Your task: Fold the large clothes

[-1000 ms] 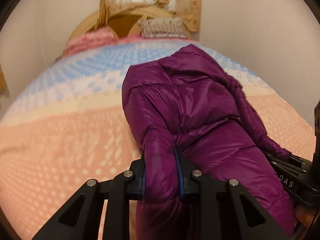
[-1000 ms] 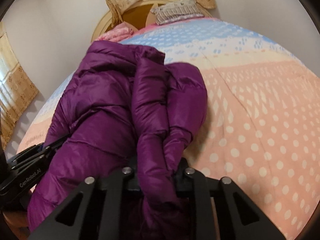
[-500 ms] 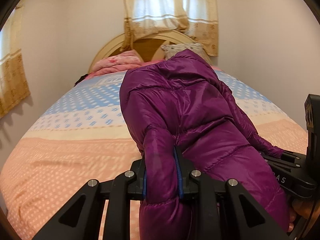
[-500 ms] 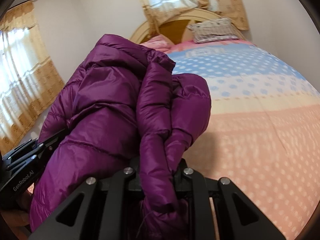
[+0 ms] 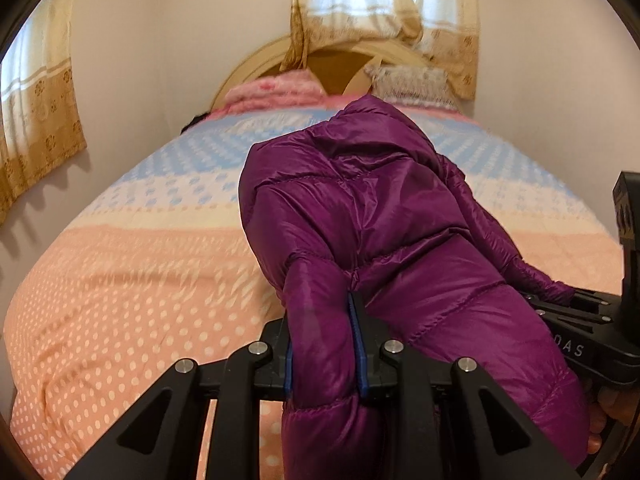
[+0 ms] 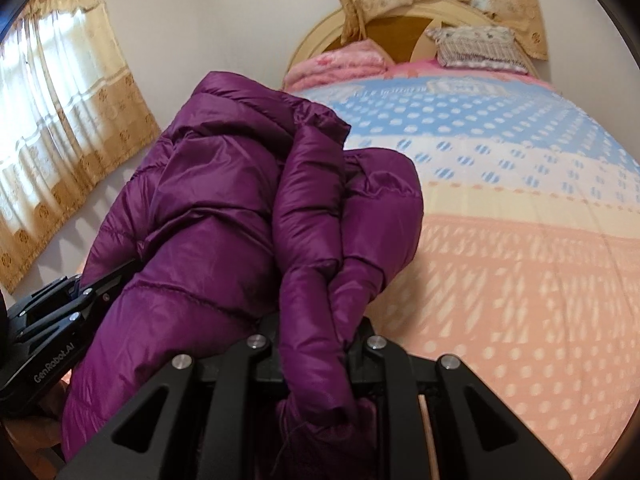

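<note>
A purple puffer jacket (image 5: 372,216) hangs bunched between my two grippers above the bed. My left gripper (image 5: 322,344) is shut on a thick fold of the jacket's near edge. My right gripper (image 6: 316,344) is shut on another fold of the same jacket (image 6: 224,200). The right gripper shows at the right edge of the left wrist view (image 5: 580,328), and the left gripper shows at the lower left of the right wrist view (image 6: 52,320). The jacket's far end points toward the headboard and hangs over the bedspread.
The bed (image 5: 132,280) has a dotted bedspread, peach near me and blue farther off. A pink blanket (image 5: 276,88) and a patterned pillow (image 6: 476,46) lie by the wooden headboard (image 5: 332,56). Curtained windows (image 6: 60,128) are on the left and back walls.
Both grippers lifted the jacket up off the bed and then tipped back down a little. The grip on the jacket has not changed.
</note>
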A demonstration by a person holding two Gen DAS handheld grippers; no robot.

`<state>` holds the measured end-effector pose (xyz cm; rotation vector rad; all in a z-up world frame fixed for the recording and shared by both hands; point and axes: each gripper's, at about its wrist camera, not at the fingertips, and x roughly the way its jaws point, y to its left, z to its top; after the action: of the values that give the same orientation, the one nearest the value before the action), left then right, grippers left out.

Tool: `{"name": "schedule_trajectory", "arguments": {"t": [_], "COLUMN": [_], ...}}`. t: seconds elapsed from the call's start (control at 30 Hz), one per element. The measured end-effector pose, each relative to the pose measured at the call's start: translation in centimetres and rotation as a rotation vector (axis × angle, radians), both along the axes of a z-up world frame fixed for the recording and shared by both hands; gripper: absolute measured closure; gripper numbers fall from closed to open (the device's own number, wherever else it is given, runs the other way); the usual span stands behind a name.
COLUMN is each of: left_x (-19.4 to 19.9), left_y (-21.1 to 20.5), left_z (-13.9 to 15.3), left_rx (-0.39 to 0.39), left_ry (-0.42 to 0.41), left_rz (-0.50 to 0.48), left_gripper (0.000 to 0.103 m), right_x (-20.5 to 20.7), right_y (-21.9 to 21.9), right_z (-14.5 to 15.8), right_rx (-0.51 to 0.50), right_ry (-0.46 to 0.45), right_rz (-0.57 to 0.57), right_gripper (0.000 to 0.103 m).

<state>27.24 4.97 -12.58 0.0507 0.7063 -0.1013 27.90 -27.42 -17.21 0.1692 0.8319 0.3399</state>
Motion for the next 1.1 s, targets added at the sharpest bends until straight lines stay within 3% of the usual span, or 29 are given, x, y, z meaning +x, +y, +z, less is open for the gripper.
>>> {"name": "schedule_trajectory", "arguments": {"t": [0.13, 0.23, 0.3, 0.43, 0.6, 0.8, 1.1], "left_x": [1.3, 0.9, 0.7, -1.7, -7.4, -11.5, -13.6], "left_y": [0.4, 0.9, 0.9, 1.1, 2.7, 4.1, 6.0], "left_z": [-3.3, -3.8, -3.5, -0.4, 5.2, 9.7, 11.2], "left_rx": [0.018, -0.003, 0.016, 0.041, 0.037, 0.009, -0.018], "left_ry": [0.044, 0.025, 0.025, -0.023, -0.144, -0.234, -0.278], "left_rz": [0.045, 0.060, 0.062, 0.073, 0.084, 0.103, 0.129], "left_gripper": [0.064, 0.055, 0.053, 0.051, 0.031, 0.024, 0.023], "right_x": [0.8, 1.0, 1.0, -0.5, -6.3, -12.8, -14.4], "right_y": [0.2, 0.1, 0.0, -0.5, -1.4, -2.1, 0.1], "right_z": [-3.0, -3.1, -2.8, -0.7, 5.1, 10.7, 13.6], "right_rx": [-0.049, -0.032, -0.045, -0.056, -0.118, -0.097, -0.109], "right_ry": [0.055, 0.054, 0.055, 0.047, -0.085, -0.210, -0.287], "right_rz": [0.000, -0.003, -0.004, -0.055, -0.094, -0.134, -0.110], "right_gripper": [0.082, 0.080, 0.071, 0.051, 0.036, 0.029, 0.029]}}
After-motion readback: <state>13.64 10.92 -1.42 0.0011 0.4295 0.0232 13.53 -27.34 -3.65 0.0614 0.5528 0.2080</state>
